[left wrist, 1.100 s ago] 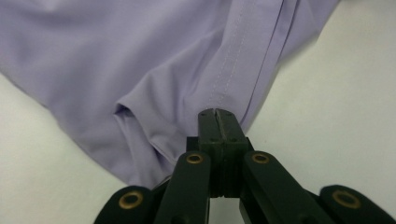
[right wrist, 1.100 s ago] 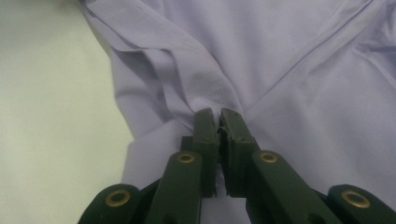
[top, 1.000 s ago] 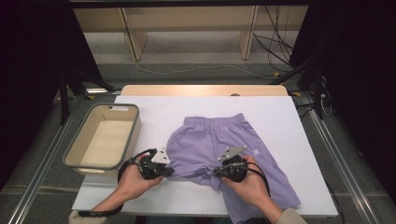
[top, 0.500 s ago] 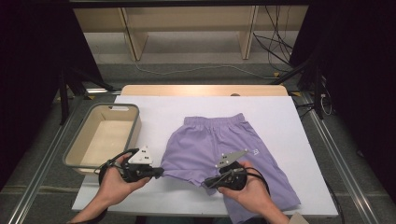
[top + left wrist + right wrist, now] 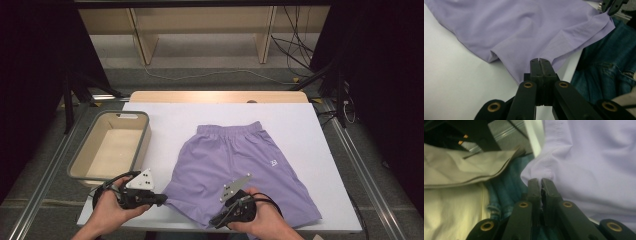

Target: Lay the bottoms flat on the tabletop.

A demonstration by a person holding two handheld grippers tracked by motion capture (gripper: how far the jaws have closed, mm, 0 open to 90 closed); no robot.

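Observation:
A pair of lilac shorts (image 5: 235, 160) lies flat on the white table (image 5: 165, 120), waistband away from me. My left gripper (image 5: 162, 200) is shut on the hem at the near left corner of one leg; in the left gripper view the jaws (image 5: 540, 61) pinch the cloth (image 5: 519, 27) edge. My right gripper (image 5: 214, 223) is shut on the same hem further right, at the table's near edge. In the right gripper view its jaws (image 5: 541, 181) clamp a bunched fold of the shorts (image 5: 594, 162). The right gripper (image 5: 611, 7) also appears far off in the left gripper view, holding the hem.
An empty beige bin (image 5: 110, 145) stands on the table's left side, just behind my left hand. A person's blue jeans (image 5: 609, 65) lie below the table's near edge. Wooden shelf legs (image 5: 142, 45) and cables (image 5: 295, 40) sit on the floor beyond the table.
Both hands have pulled toward the near edge, the left one also going left. The hem between them has stretched out and the near leg lies wider and flatter.

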